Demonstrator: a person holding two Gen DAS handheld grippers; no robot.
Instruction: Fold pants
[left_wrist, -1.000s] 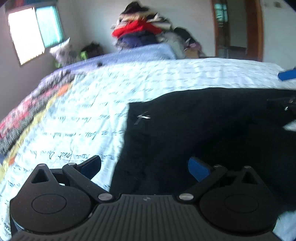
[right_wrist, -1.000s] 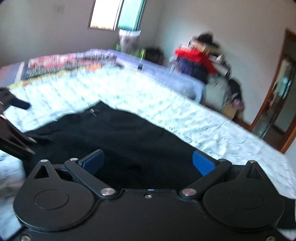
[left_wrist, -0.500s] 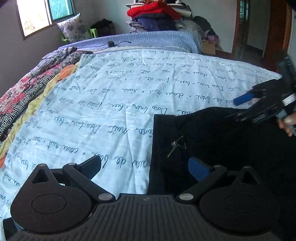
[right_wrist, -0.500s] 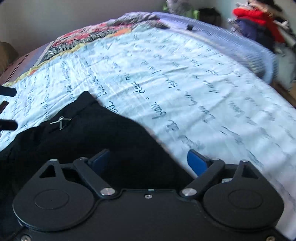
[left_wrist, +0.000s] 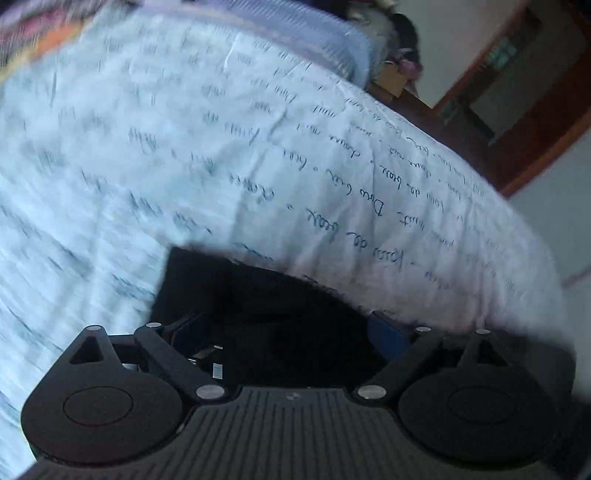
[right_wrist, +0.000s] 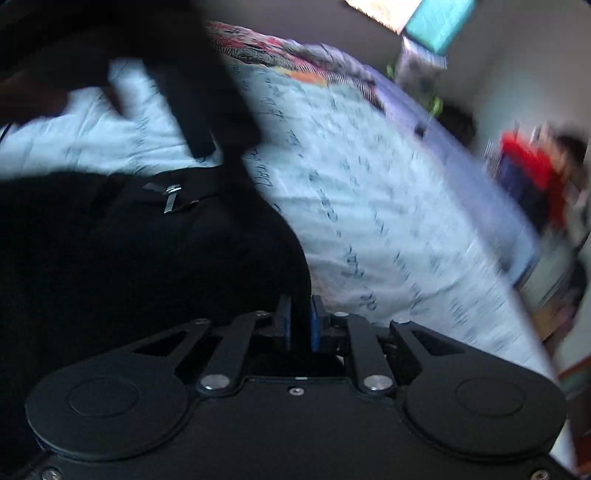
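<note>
Black pants, flat, silver-tagged

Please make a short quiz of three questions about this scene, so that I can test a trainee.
1. Choose one. What colour are the pants? A red; B black; C white.
2. True or false: the sheet under the pants is printed with lines of handwriting.
3. Short answer: which has its fingers wider apart, the left gripper or the right gripper?

Key
1. B.
2. True.
3. Left. The jaws of both grippers are closing, with pants fabric between them. The right pads are almost together at the pants edge.
</note>
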